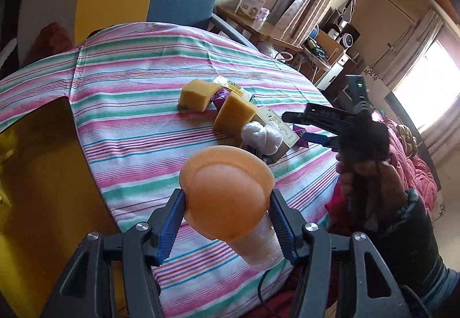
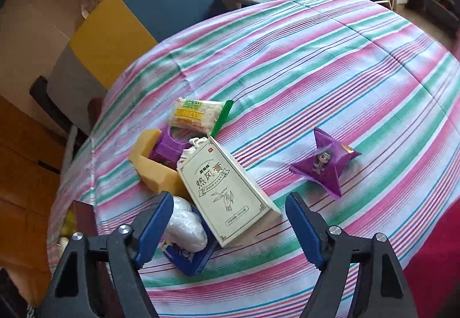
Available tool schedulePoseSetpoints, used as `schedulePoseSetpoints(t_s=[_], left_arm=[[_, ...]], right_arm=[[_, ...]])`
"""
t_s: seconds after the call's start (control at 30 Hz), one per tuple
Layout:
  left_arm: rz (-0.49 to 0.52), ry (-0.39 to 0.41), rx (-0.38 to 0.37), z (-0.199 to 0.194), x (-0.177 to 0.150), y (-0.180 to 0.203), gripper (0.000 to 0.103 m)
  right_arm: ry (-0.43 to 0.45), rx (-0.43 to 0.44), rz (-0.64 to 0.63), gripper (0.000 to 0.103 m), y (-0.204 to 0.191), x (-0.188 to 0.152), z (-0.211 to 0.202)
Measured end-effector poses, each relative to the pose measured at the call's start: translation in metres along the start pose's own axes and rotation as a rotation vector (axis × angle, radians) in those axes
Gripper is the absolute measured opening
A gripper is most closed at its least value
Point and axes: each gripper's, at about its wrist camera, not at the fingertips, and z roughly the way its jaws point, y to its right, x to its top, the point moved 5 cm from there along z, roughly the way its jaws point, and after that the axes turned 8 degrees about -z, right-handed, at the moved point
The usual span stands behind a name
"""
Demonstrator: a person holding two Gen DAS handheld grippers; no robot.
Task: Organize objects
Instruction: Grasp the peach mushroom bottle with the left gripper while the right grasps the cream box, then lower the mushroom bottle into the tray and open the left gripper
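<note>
Left claw (image 1: 227,220): clamped on an orange-capped clear bottle (image 1: 230,203); the blue pads press its sides just under the cap, and it is lifted clear of the striped cloth (image 1: 129,93) on the worktop.
Right claw (image 2: 230,220): jaws apart, nothing pressed between the pads; angled down over the near corner of the white medicine box (image 2: 227,191).
Right hand (image 1: 371,183): gripping the right claw's handle, off to the right of the left claw.
Pile ahead of left claw: two yellow sponges (image 1: 195,95), white medicine box, white cotton balls (image 1: 261,134).
By right claw's left pad: clear-wrapped white bundle (image 2: 185,224) lying on a blue box (image 2: 189,257).
Beyond right claw: snack packet with green edge (image 2: 198,114), purple item (image 2: 169,145) beside a sponge.
Right of right claw, ahead: purple wrapped candy (image 2: 325,162), lying apart from the pile on the cloth.
</note>
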Motion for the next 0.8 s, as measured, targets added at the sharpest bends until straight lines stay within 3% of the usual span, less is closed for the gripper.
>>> schedulePoseSetpoints(t_s=[0.23, 0.3, 0.4, 0.63, 0.8], left_arm=[[-0.069, 0.057, 0.018, -0.048, -0.013, -0.04, 0.059], [-0.092, 0.079, 0.041, -0.065, -0.016, -0.057, 0.059], [-0.137, 0.109, 0.094, -0.091, -0.024, -0.087, 0.059], [-0.249, 0.096, 0.293, -0.131, -0.054, -0.178, 0.059], [-0.285, 0.064, 0.359, -0.129, -0.056, -0.219, 0.059]], right_arm=[[-0.092, -0.117, -0.15, 0.081, -0.016, 0.002, 0.043], [-0.104, -0.138, -0.177, 0.068, -0.014, -0.001, 0.049], [-0.096, -0.166, -0.195, 0.056, -0.013, 0.0, 0.05], [-0.038, -0.175, -0.158, 0.052, -0.005, 0.005, 0.037], [-0.001, -0.179, -0.143, 0.052, -0.005, 0.009, 0.03]])
